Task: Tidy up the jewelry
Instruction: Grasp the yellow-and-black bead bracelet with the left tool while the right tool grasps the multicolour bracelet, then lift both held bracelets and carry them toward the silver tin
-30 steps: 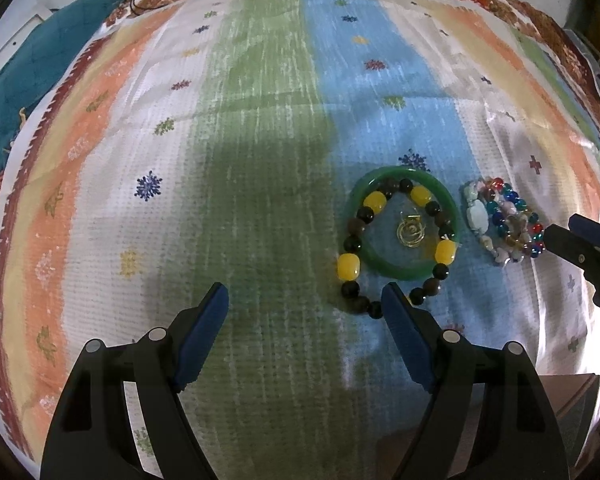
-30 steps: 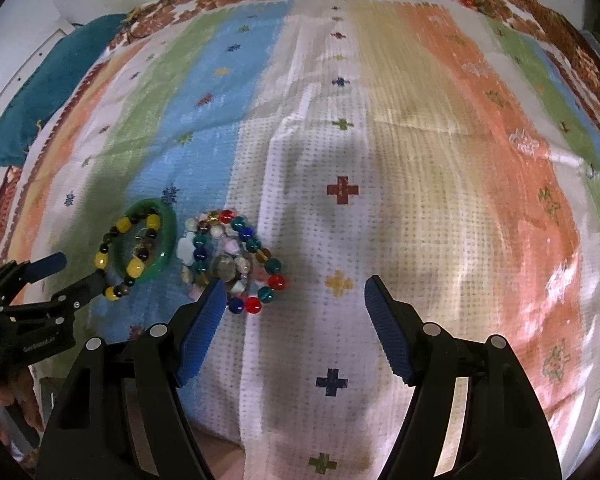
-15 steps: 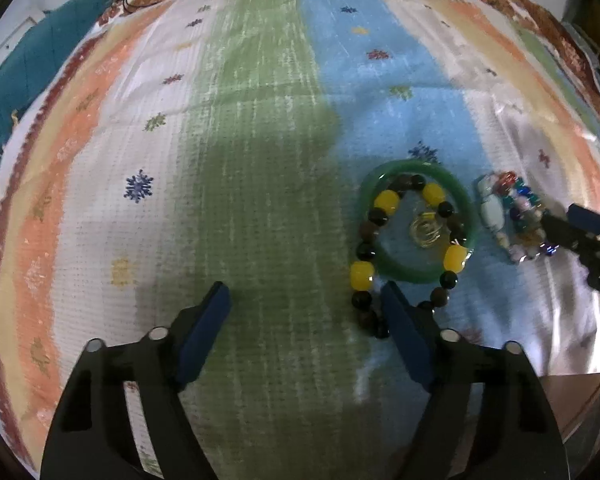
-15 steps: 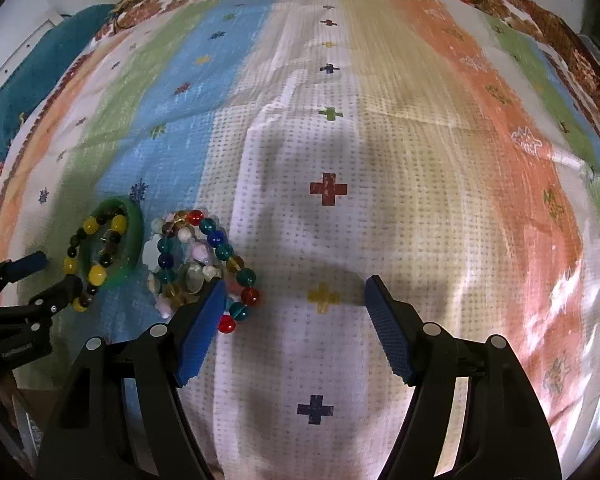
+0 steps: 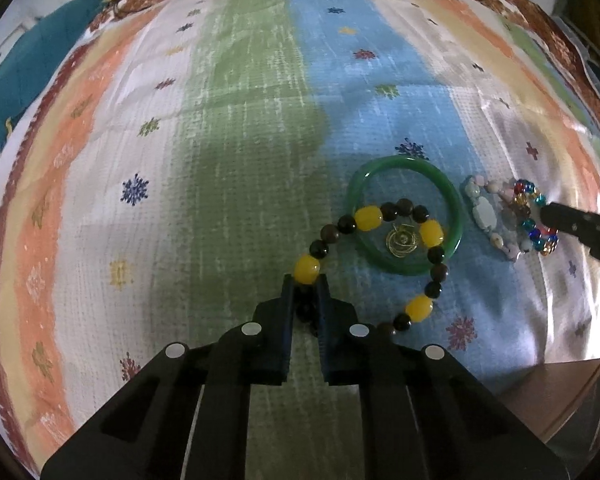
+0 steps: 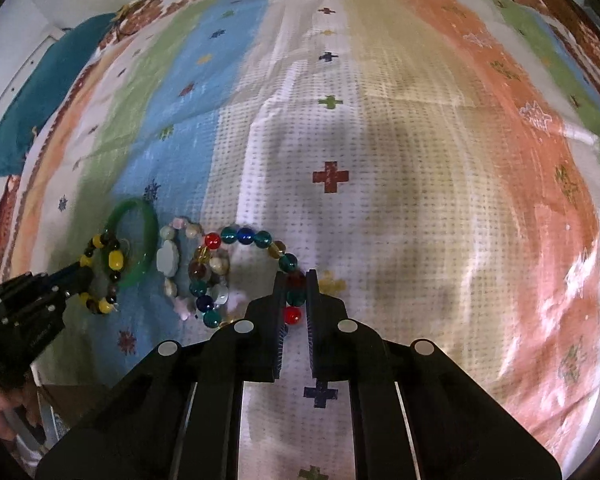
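Yellow-and-dark beads of the beaded bracelet [image 5: 380, 236] loop across the green bangle [image 5: 406, 216] and around the gold ring [image 5: 401, 242], so I judge that lifting could drag both over the striped cloth [image 5: 240, 120]. My left tool [image 5: 305, 292] is pinched on its dark beads at the loop's near end. My right tool [image 6: 294, 296] clamps the glass-bead bracelet [image 6: 256, 248], still tangled with the pale stone bracelet [image 6: 172, 260] just beside it.

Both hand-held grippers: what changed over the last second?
Left hand-held gripper closed on the yellow-and-dark bead bracelet; right hand-held gripper closed on the glass bead bracelet. The green bangle, gold ring and pale stone bracelet stayed put.
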